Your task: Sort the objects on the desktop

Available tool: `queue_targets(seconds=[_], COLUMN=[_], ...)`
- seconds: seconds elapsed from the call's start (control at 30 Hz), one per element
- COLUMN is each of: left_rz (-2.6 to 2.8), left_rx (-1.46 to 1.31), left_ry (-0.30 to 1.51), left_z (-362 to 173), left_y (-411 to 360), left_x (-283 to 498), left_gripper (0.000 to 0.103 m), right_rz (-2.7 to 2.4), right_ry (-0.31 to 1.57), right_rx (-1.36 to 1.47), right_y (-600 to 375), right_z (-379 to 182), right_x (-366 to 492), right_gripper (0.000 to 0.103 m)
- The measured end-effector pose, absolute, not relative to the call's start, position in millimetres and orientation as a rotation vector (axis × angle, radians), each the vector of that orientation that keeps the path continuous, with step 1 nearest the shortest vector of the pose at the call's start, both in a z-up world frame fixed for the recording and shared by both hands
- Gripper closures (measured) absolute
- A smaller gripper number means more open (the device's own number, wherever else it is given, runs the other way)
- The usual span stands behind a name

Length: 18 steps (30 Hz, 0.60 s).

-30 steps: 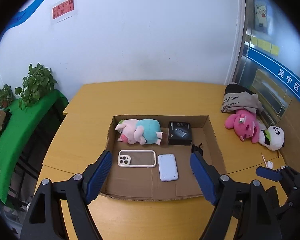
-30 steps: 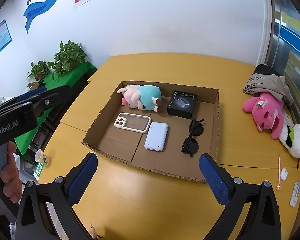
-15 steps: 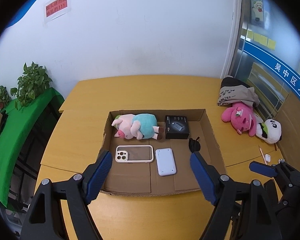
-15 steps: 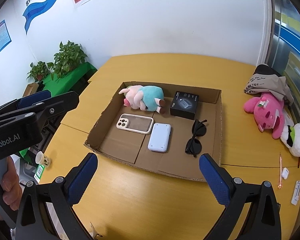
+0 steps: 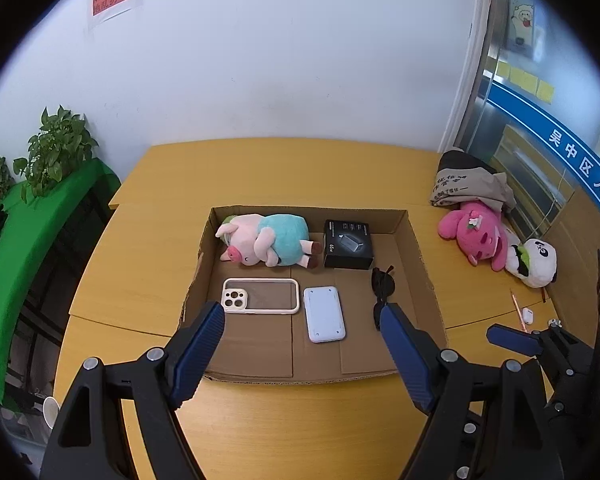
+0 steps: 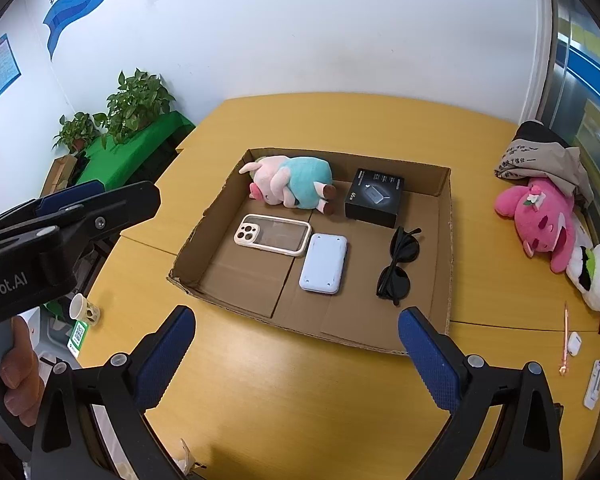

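A shallow cardboard box lies on the yellow table. Inside lie a pink-and-teal plush pig, a black small box, a phone in a cream case, a pale blue slab and black sunglasses. My left gripper is open and empty, held above the box's near edge. My right gripper is open and empty, in front of the box.
A pink plush, a panda plush and a folded cloth bag lie at the table's right. Small white items and a pencil lie near the right front. Plants on a green stand are to the left.
Both grippers have pulled back and up a little, so the box looks smaller and farther. Both stay open. Nothing in the box has moved.
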<state>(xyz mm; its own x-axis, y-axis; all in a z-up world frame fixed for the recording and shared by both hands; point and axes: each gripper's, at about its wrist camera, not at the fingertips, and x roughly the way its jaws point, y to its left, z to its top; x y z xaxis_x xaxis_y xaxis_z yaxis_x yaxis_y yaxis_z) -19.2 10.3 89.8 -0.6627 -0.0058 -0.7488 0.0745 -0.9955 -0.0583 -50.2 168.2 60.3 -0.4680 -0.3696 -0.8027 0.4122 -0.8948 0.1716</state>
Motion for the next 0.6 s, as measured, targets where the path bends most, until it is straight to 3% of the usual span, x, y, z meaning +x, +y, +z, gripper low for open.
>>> queue_targets(seconds=[0.6], left_rz=[-2.825], left_rx=[1.306], left_ry=[0.108], left_z=[88.7], left_y=[20.8], left_x=[-30.6], left_gripper=[0.023], right_rz=[-2.354], right_ry=[0.037], right_rx=[1.285], right_y=[178.5], right_z=[58.4], right_x=[-60.9], right_gripper=[0.0])
